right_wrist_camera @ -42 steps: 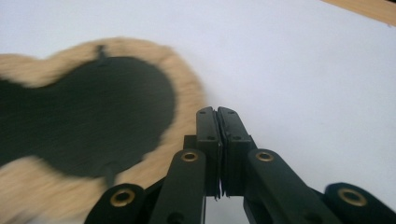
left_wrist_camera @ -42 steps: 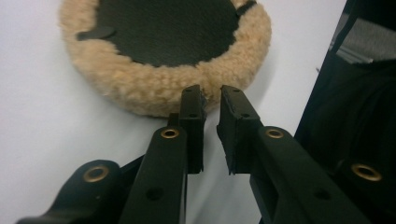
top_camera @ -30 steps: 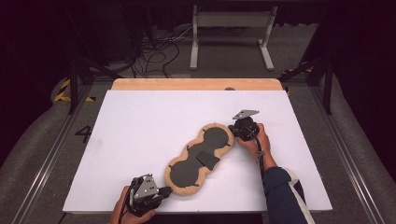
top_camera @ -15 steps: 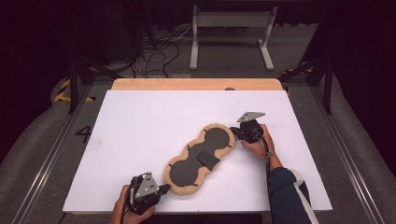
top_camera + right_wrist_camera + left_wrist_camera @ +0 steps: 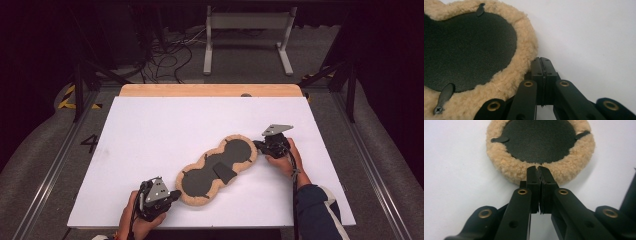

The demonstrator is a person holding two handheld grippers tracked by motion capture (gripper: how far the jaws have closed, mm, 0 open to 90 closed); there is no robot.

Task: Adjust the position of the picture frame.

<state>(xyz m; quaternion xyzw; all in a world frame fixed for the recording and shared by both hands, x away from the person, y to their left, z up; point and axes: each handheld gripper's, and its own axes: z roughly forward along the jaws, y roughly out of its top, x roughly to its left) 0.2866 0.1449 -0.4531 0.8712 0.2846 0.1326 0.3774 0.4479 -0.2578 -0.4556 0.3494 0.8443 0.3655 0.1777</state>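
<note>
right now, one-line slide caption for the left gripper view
Left gripper, fingers closed together, at the fleece rim of a tan pad with a black centre.

The high view looks forward and down from above the person's side, taking in the whole white table point(image 5: 150, 150) from afar. Each gripper view sits low and close, facing along its own jaws. All three share the fleece-rimmed pad point(image 5: 216, 169) point(image 5: 539, 147) point(image 5: 469, 52): one lobe at 12 o'clock, the other at 10.

right gripper point(image 5: 260, 146): slides outward, jaws shut just beside the fleece pad's point(image 5: 216, 169) far lobe
right hand point(image 5: 283, 160): draws back with it
</note>
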